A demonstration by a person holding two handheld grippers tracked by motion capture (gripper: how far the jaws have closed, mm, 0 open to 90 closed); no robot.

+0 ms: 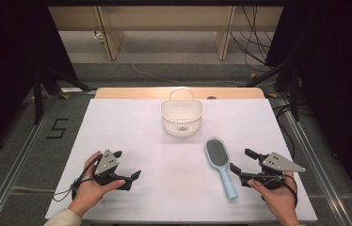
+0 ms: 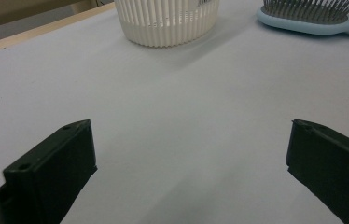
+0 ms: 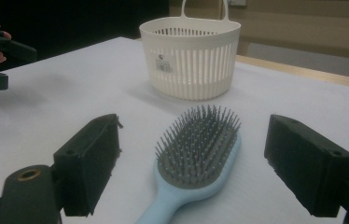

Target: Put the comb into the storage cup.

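A light blue hairbrush (image 1: 220, 164) with a grey bristle pad lies bristles up on the white table (image 1: 132, 127), right of centre. Its handle points toward the near edge. My right gripper (image 1: 241, 160) stands open just right of the brush, jaws pointing at it. In the right gripper view the hairbrush (image 3: 196, 149) lies low between the two wide-apart jaws of the right gripper (image 3: 192, 140), and neither pad touches it. My left gripper (image 1: 127, 164) rests open at the near left in a hand. Nothing is between the jaws of the left gripper (image 2: 189, 140).
A white slatted basket (image 1: 181, 117) with a hoop handle stands at the table's far centre. The basket (image 3: 190, 60) is just beyond the brush head in the right gripper view, and the basket (image 2: 168, 23) also stands ahead of the left jaws. Dark stands flank the table.
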